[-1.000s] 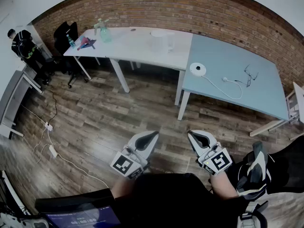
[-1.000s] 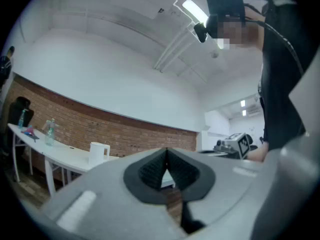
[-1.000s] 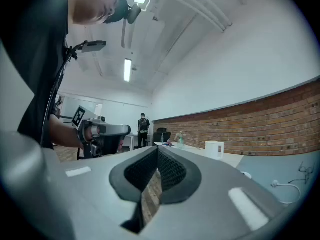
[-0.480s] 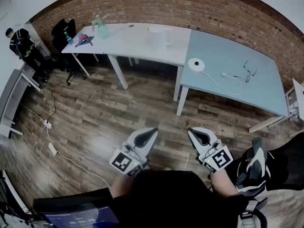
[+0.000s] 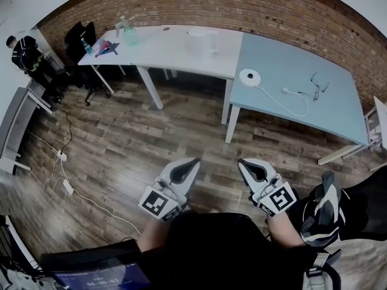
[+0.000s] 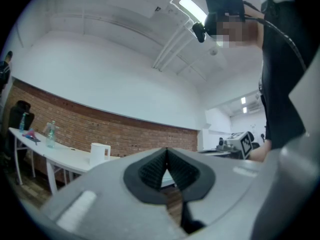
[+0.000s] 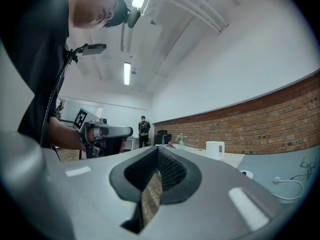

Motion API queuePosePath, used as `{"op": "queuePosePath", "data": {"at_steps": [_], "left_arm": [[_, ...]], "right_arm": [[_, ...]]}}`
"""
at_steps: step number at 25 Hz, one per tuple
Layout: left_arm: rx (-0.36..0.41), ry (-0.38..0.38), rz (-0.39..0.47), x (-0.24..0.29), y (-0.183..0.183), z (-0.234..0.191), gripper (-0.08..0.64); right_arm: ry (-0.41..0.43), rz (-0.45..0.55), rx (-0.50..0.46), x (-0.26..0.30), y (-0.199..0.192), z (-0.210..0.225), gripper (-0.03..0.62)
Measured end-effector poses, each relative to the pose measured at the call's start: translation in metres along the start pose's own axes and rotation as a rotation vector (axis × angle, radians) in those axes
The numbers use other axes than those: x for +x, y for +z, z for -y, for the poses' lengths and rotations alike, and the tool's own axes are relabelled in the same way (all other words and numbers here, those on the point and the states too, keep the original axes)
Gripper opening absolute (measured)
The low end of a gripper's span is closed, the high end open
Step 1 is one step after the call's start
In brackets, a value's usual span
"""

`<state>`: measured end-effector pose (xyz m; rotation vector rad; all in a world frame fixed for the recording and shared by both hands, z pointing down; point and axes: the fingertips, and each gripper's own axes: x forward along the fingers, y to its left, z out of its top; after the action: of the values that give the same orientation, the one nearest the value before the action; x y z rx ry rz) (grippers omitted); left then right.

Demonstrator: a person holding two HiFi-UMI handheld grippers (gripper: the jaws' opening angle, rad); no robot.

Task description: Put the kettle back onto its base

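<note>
The white kettle (image 5: pixel 204 40) stands on the white table (image 5: pixel 163 50) at the far side of the room; it also shows as a white kettle (image 6: pixel 100 154) in the left gripper view and as the kettle (image 7: pixel 215 149) in the right gripper view. Its round white base (image 5: pixel 250 76) lies on the blue-grey table (image 5: pixel 302 107), with a cord trailing right. My left gripper (image 5: pixel 195 161) and right gripper (image 5: pixel 241 161) hover side by side over the wooden floor, far short of both tables. Both are shut with nothing between the jaws.
A spray bottle (image 5: pixel 128 34) and small items sit at the white table's left end. Eyeglasses (image 5: pixel 318 84) lie on the blue-grey table. A black chair (image 5: pixel 81 41) and a person (image 5: pixel 24 53) are at far left. A cable and power strip (image 5: pixel 65 189) lie on the floor.
The head view has shifted a little, so the tables sit slightly higher in the picture. Both grippers keep their places and stay shut.
</note>
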<state>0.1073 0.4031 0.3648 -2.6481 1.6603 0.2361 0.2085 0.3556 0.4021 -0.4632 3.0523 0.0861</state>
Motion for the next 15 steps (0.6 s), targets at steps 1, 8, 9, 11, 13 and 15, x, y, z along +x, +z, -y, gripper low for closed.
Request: {"op": "queuePosePath", "data": {"at_steps": [1, 8, 9, 11, 13, 15], "left_arm": [[0.002, 0.003, 0.001, 0.000, 0.001, 0.000, 0.003], [0.000, 0.020, -0.008, -0.001, 0.000, -0.001, 0.003], [-0.003, 0.021, -0.007, -0.001, 0.000, -0.002, 0.003], [-0.021, 0.025, 0.002, -0.001, 0.002, -0.006, 0.003], [-0.036, 0.032, 0.001, -0.003, 0.001, -0.013, 0.003], [-0.034, 0.043, -0.009, -0.007, -0.004, -0.022, 0.003]], "right_arm": [[0.000, -0.002, 0.002, 0.000, 0.000, 0.000, 0.005], [-0.016, -0.010, 0.027, -0.006, -0.008, 0.007, 0.005], [-0.015, -0.010, 0.031, -0.005, -0.009, 0.008, 0.005], [-0.013, -0.008, 0.044, -0.001, -0.011, 0.010, 0.005], [-0.010, -0.007, 0.055, 0.004, -0.013, 0.013, 0.005], [0.000, -0.005, 0.057, 0.013, -0.014, 0.015, 0.005]]}}
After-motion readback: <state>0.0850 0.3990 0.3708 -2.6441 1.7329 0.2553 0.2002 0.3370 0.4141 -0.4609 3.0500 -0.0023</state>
